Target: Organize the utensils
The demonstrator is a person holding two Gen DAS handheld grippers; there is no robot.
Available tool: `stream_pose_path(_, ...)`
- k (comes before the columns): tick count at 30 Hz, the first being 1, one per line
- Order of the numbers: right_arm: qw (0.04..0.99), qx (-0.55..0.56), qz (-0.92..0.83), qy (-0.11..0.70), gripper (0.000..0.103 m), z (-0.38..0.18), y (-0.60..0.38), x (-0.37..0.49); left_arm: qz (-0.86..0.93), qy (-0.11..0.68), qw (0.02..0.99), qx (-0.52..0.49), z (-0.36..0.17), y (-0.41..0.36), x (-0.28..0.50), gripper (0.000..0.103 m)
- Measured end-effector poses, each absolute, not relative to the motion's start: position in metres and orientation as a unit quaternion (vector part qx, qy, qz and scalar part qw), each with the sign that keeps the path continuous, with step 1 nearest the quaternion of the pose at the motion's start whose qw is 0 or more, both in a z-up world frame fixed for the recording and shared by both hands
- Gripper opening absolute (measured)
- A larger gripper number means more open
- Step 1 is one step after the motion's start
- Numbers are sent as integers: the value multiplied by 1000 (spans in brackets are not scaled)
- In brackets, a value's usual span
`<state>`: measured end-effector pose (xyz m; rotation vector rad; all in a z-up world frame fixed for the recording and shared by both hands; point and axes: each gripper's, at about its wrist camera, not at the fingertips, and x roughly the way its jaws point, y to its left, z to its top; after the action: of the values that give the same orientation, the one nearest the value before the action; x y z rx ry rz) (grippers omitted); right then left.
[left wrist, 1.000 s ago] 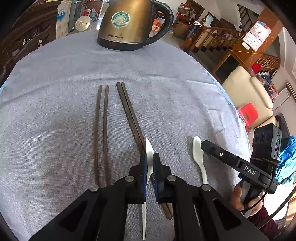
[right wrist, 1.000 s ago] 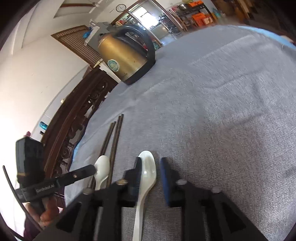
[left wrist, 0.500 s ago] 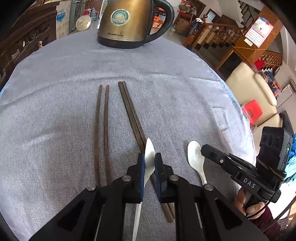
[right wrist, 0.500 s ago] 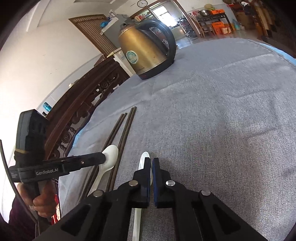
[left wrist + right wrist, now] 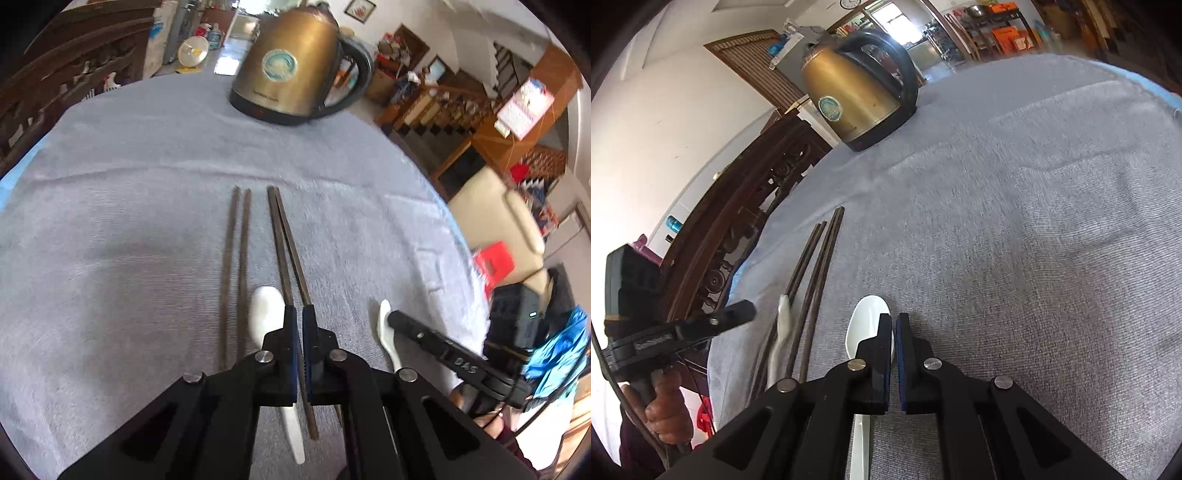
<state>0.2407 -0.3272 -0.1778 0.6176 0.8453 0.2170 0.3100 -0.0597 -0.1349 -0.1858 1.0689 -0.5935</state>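
The jaws of our left gripper (image 5: 299,321) pinch a white spoon (image 5: 266,308), its bowl just left of them, above two pairs of dark chopsticks (image 5: 236,266) on the grey cloth (image 5: 110,221). The jaws of our right gripper (image 5: 894,328) pinch a second spoon (image 5: 866,321), ahead of them a kettle (image 5: 853,96).

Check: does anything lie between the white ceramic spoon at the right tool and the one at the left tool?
Yes. A pair of dark wooden chopsticks lies between the white ceramic spoon at the right tool and the white spoon at the left tool; joining them probably means lifting one across.
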Motion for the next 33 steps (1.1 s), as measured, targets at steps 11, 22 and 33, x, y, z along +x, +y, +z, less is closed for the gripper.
stream_pose_path(11,882,225,112,399,3,-167,-301,238,-255,529,803,-99,-145,-51,314,32)
stream_pose_path(22,879,265,112,381,3,-169,-316,237,-225,520,824,0,-166,-93,329,12)
stream_pose_path(33,873,289,118,375,3,-171,-323,237,-250,510,823,24,-175,-101,316,5)
